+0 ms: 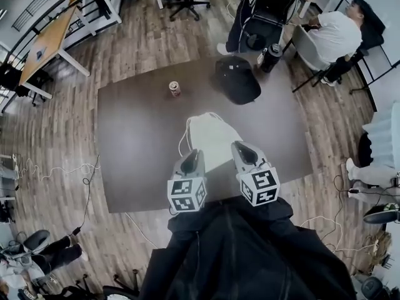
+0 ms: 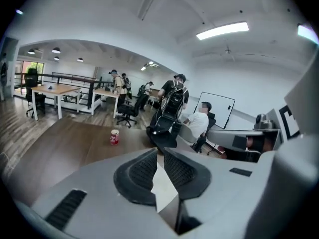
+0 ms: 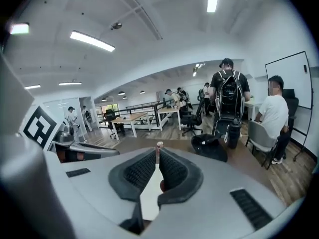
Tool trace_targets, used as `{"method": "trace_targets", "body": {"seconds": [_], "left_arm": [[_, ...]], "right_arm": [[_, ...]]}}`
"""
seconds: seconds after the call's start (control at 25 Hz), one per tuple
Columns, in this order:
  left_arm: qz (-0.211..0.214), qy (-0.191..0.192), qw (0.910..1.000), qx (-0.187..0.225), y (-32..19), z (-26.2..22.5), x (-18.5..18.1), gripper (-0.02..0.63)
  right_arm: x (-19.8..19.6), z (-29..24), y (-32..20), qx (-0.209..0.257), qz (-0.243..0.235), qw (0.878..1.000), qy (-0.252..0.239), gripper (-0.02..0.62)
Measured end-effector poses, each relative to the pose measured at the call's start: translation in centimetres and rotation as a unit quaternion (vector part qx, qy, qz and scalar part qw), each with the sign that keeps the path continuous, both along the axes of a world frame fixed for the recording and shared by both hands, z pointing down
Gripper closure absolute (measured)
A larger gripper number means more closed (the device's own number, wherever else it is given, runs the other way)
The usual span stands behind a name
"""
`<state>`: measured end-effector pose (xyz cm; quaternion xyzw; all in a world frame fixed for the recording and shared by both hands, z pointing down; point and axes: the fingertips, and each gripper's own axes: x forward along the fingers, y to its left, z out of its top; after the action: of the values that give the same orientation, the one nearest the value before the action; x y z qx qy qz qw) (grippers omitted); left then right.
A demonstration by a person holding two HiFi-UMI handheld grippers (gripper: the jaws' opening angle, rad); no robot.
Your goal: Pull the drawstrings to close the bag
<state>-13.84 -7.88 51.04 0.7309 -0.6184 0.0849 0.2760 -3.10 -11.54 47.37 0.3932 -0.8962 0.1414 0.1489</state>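
Note:
A white drawstring bag [image 1: 211,139] lies flat on the dark table [image 1: 137,142], and its white cords [image 1: 184,139] loop along its left edge. Both grippers hover over the bag's near end. My left gripper [image 1: 192,155] [image 2: 160,152] keeps a narrow gap between its pads with nothing in it; the bag [image 2: 162,183] shows white below. On my right gripper [image 1: 241,146] [image 3: 157,152] the fingertips are drawn together, at most a hairline apart, and hold nothing. The bag [image 3: 149,193] shows beneath it too.
A red can [image 1: 175,89] [image 2: 114,137] stands at the table's far side, with a black backpack [image 1: 237,79] [image 3: 209,146] to its right. Past the table a person sits in a white shirt [image 1: 334,33] and another stands [image 1: 259,11]. Desks [image 1: 47,39] and cables are on the left.

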Motion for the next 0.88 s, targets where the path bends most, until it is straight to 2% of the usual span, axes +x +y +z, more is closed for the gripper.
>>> {"method": "trace_targets", "body": {"seconds": [0.24,0.56,0.88], "left_arm": [[0.005,-0.013,0.9975,0.070,-1.8,-7.1,0.2,0.569],[0.013,-0.033,0.9931,0.112,-2.8,-11.3,2.0,0.574],[0.032,-0.050,0.9896,0.131,-3.9,-13.0,3.8,0.574]], "right_arm": [[-0.1,-6.0,-1.2,0.052,0.007,0.998,-0.023,0.563],[0.8,-10.6,-1.6,0.101,0.017,0.994,-0.042,0.571],[1.8,-12.1,-2.0,0.123,0.023,0.991,-0.048,0.572]]}}
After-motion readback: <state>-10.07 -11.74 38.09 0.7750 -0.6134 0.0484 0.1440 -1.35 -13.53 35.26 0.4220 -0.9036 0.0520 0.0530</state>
